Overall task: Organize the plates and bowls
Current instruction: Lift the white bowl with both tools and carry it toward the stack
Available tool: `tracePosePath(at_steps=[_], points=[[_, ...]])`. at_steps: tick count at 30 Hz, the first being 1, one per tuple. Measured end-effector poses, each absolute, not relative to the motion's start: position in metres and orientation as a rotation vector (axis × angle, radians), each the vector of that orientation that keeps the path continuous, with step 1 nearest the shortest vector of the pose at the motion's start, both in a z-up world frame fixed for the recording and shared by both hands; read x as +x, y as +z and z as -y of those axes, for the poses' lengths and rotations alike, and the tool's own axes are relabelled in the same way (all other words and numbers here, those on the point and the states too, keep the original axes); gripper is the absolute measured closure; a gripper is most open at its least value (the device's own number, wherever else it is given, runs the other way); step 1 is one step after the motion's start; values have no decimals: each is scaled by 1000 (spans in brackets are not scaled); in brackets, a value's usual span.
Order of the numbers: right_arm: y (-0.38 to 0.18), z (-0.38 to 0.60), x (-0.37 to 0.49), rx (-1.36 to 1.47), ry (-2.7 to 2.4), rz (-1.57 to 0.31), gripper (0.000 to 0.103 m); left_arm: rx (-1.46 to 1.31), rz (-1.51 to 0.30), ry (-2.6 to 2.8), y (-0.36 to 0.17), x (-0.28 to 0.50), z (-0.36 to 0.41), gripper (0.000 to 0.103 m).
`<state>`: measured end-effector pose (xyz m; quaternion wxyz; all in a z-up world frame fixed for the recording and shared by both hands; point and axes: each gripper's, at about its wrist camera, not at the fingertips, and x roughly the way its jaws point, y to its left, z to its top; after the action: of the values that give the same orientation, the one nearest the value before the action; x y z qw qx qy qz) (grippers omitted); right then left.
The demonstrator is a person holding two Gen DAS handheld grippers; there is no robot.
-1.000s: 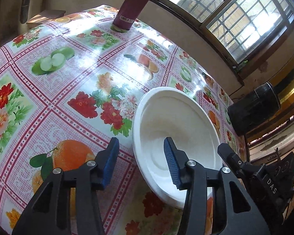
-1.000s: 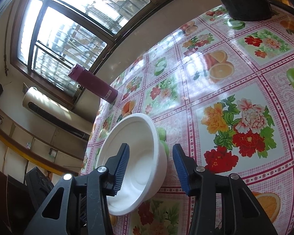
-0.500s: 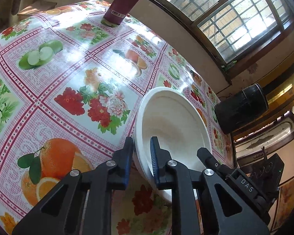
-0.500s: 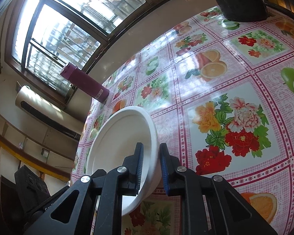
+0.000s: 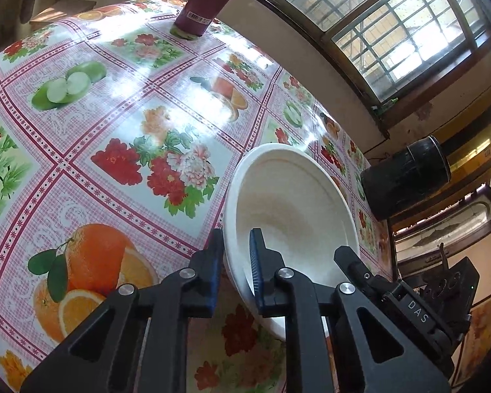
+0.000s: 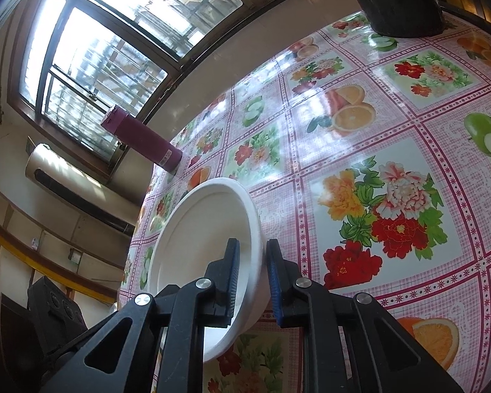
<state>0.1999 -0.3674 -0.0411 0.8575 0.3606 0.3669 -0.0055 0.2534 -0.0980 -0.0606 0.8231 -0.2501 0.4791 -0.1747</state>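
- The letters "DAS" are printed in white on the black body of the right gripper, which enters the left wrist view from the lower right; the rest of that marking cannot be read.
- The maroon bottle (image 5: 212, 3) carries a small white label near its base, too small to read.
- The left gripper (image 5: 235, 262) is closed on the rim of the white bowl (image 5: 294, 203), one blue-padded finger outside the wall and the other inside the bowl.
- The right gripper (image 6: 250, 278) is likewise clamped on the white bowl (image 6: 206, 229), on the opposite side of its rim, with one finger inside and one outside.
- The bowl is held between the two grippers and tilted, above the near part of the surface (image 5: 114, 124); whether its lower edge touches the surface cannot be told.
- The surface (image 6: 360, 150) is covered with a glossy pink checked cloth printed with flowers, oranges and green apples.
- The maroon bottle (image 6: 140, 139) stands upright near the far edge of the surface by the window, well apart from the bowl.
- A black round container (image 5: 406, 180) stands at the far edge of the surface toward the other corner; the right wrist view shows the same black container (image 6: 396, 0) at the top of the frame.
- Barred windows (image 6: 114, 32) run behind the far edge of the surface.
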Motion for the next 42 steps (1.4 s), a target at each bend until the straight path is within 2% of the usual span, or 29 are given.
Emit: tracePosePath(at_steps=[10,22,34,42], points=[[-38,386,162,819,-47,-787,86,-401,-1047,-403,-54,237,132,90],[-26,415,62,878,-71,-732,86,-219,-1056,-513,-51,156,174,89],[-26,407,2,868,-52,-735,86,-60,-991,-504,-37,89,171,89],[-6,390,-18,837,-19,-706,86,-46,-920,-498,-13,60,156,89]])
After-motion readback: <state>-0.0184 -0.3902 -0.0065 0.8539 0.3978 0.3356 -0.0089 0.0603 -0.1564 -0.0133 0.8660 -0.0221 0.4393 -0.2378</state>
